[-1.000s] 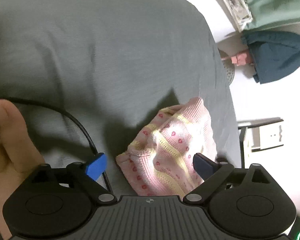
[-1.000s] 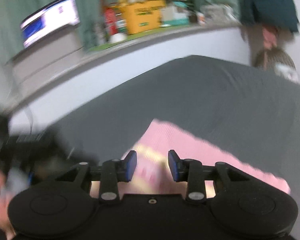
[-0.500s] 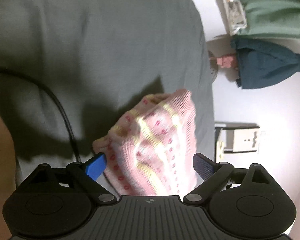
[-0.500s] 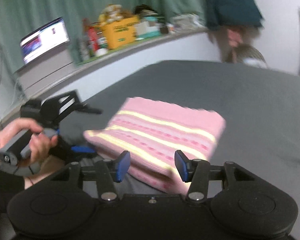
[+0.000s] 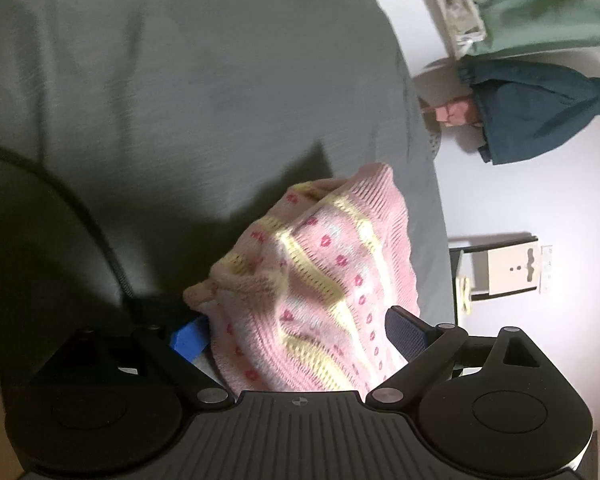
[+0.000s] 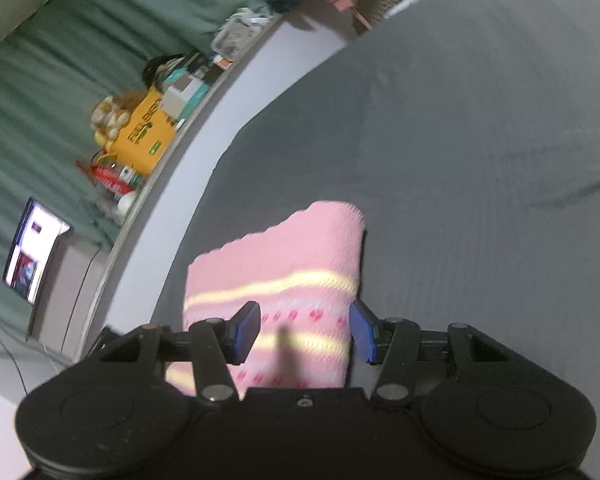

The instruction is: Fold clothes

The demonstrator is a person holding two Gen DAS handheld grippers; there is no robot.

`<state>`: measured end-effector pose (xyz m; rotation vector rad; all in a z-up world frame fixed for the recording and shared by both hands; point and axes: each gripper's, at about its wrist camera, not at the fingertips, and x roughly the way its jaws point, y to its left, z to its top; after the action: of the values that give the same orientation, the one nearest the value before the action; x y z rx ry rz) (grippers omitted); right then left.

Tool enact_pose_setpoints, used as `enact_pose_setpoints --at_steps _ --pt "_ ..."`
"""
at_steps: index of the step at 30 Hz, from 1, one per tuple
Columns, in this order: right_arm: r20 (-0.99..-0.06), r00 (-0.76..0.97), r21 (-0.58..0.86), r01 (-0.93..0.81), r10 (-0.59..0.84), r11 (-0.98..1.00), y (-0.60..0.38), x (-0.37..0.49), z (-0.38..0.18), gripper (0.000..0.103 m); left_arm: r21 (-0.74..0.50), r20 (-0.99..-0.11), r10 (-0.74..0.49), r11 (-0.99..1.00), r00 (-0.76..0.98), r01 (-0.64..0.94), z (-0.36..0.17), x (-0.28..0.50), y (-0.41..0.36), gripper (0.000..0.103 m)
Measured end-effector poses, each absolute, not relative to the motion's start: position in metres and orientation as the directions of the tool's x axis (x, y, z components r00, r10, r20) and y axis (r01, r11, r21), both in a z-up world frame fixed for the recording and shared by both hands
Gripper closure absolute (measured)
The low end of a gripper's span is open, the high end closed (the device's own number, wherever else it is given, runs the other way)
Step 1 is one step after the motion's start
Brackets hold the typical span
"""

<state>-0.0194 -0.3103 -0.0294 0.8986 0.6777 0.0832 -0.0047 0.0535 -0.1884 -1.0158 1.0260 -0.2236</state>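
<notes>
While on bed point(image 6: 480, 140), pink sweater point(image 6: 284, 280) lies folded.

Folded garment point(image 6: 284, 276) on bed point(image 6: 480, 160)

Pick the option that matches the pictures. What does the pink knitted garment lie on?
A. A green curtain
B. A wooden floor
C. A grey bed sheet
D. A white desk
C: the pink knitted garment rests on the grey bed sheet, which spreads around it in both wrist views, between each gripper's open fingers.
</notes>
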Motion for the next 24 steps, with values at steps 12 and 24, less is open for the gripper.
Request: enact_pose_setpoints --at_steps 12,24 --pt "-0.477 0.752 0.836 0.230 0.455 0.498 -0.325 0.040 -0.069 0.052 -0.755 -0.623 -0.549 0.610 0.557 -0.243 -0.187 0.006 0.066 0.053" --pt "-0.468 0.685 0.859 0.205 0.557 0.470 -0.328 0.076 -0.069 0.035 -0.733 -0.640 -0.539 0.643 0.547 -0.224 -0.185 0.007 0.072 0.062"
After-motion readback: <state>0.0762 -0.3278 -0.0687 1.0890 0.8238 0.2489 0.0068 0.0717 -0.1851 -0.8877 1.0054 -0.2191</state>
